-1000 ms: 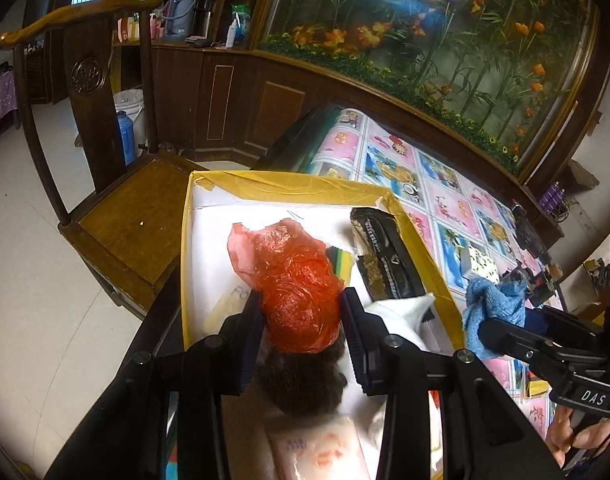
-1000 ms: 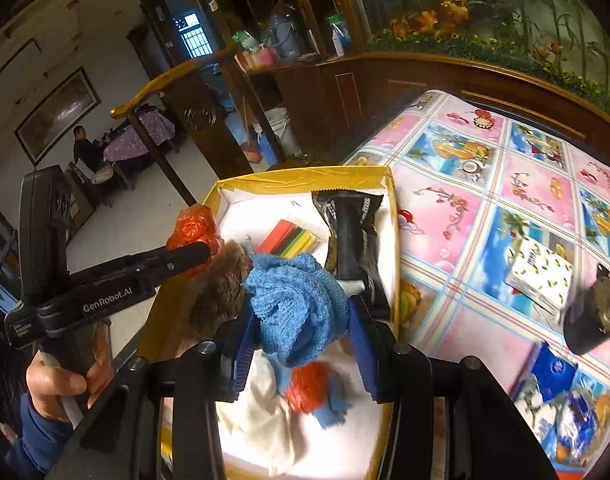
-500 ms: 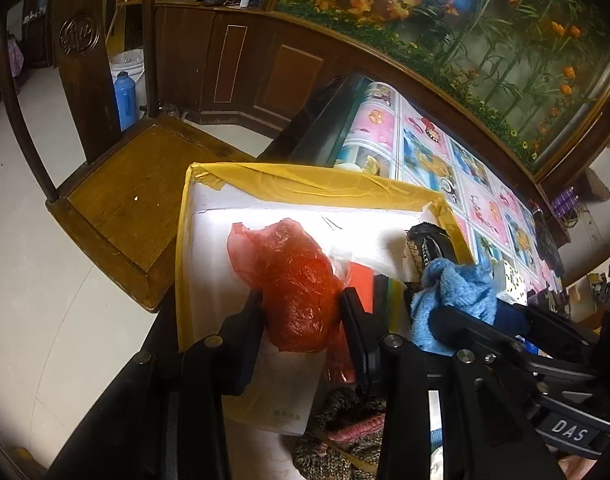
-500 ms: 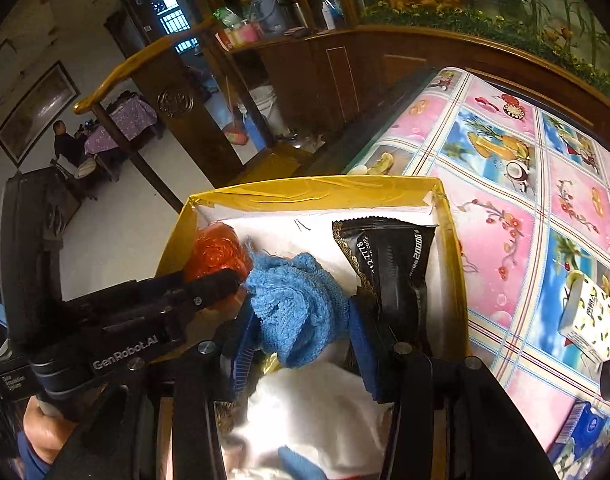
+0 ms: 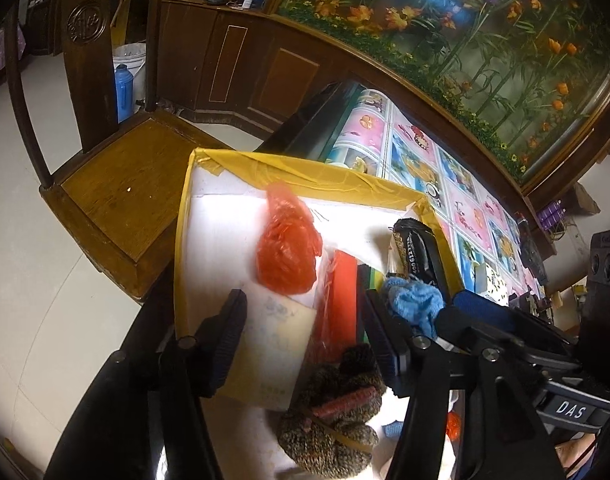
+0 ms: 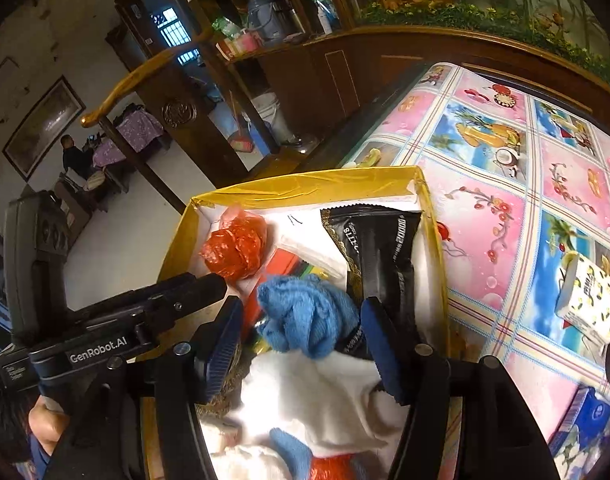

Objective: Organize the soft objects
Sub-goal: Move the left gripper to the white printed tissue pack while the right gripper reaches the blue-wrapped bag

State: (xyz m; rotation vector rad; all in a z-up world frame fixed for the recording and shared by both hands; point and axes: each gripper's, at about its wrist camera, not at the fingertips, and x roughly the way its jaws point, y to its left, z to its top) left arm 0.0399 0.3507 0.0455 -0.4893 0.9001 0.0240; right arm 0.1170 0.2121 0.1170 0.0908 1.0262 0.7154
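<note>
My left gripper (image 5: pixel 303 332) hung over the yellow-rimmed box (image 5: pixel 305 172), its jaws opening with nothing pressed between them. The red plastic bag (image 5: pixel 285 252) lay just past the fingertips on the box's white floor, toward the far edge, clear of both pads. Between the pads I saw only a pale paper packet (image 5: pixel 273 344) and a red flat pack (image 5: pixel 341 300), both partly covered. A brown knitted item (image 5: pixel 333 412) sat below them at the near edge; what it was I could not make out.

My right gripper (image 6: pixel 301 332) was likewise opening. The blue cloth (image 6: pixel 305 316) lay between its pads (image 6: pixel 379 344); it brushed the right-hand pad, stood clear of the left-hand one, and looked released. It rested on a white cloth (image 6: pixel 325 396) in the middle of the box, just beside a black foil pouch (image 6: pixel 377 248) along the box's right edge. The pouch's lower end was hidden behind the right-hand pad.

The box's near edge was cut off by both grippers. A hand (image 6: pixel 45 424) held the left gripper's handle, only partly in view. Beyond the box's right edge lay the patterned tablecloth (image 6: pixel 505 208) with a small printed carton (image 6: pixel 589 300); beyond its left edge stood a wooden chair (image 5: pixel 117 200).
</note>
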